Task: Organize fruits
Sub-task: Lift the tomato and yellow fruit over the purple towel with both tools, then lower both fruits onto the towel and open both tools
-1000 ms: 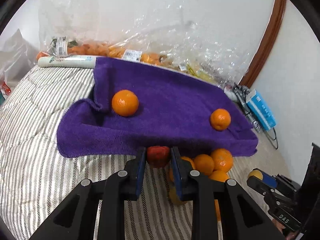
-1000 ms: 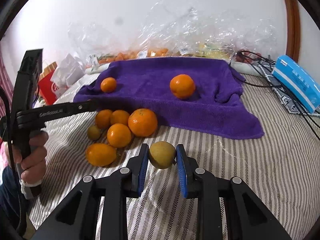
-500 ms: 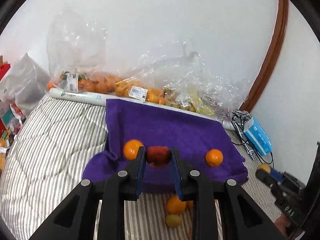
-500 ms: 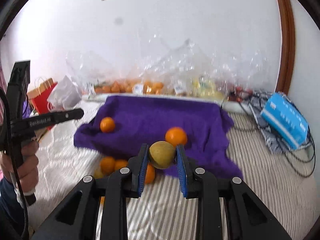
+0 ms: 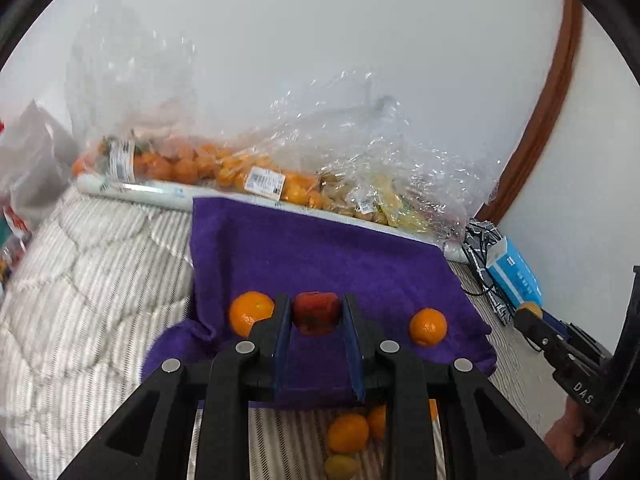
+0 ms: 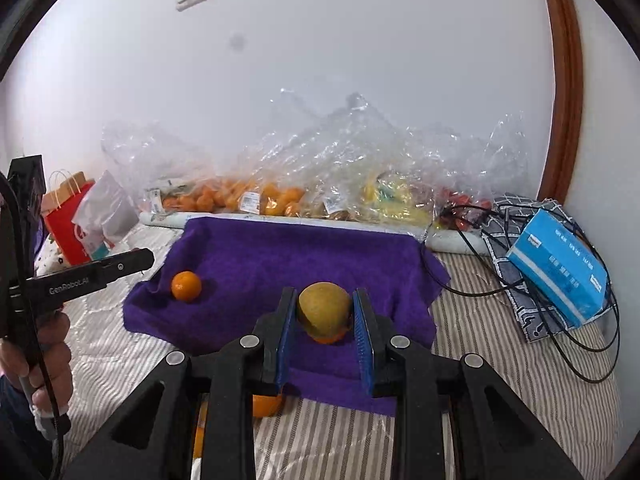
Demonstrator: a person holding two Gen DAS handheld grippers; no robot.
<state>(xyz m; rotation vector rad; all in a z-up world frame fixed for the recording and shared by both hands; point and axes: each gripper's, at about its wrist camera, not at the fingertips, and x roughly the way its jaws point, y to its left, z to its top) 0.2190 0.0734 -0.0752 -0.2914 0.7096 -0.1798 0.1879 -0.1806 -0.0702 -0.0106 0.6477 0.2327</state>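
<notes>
A red fruit (image 5: pixel 316 313) sits pinched between the blue pads of the left gripper (image 5: pixel 316 316), held up over the purple towel (image 5: pixel 320 256), while the right gripper (image 6: pixel 325 312) is clamped on a yellow-green fruit (image 6: pixel 324 308) above the same towel. Two oranges rest on the cloth, one toward its left (image 5: pixel 251 313) and one toward its right (image 5: pixel 428 326). More oranges (image 5: pixel 348 432) lie on the striped bedcover (image 5: pixel 88 280) at the towel's near edge, with clear bags of fruit (image 6: pixel 280 184) along the wall and a blue box (image 6: pixel 560 272) off to the right.

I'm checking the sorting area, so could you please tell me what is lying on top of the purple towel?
Two oranges lie on the purple terry towel. The grippers and their held fruits hide part of it.
</notes>
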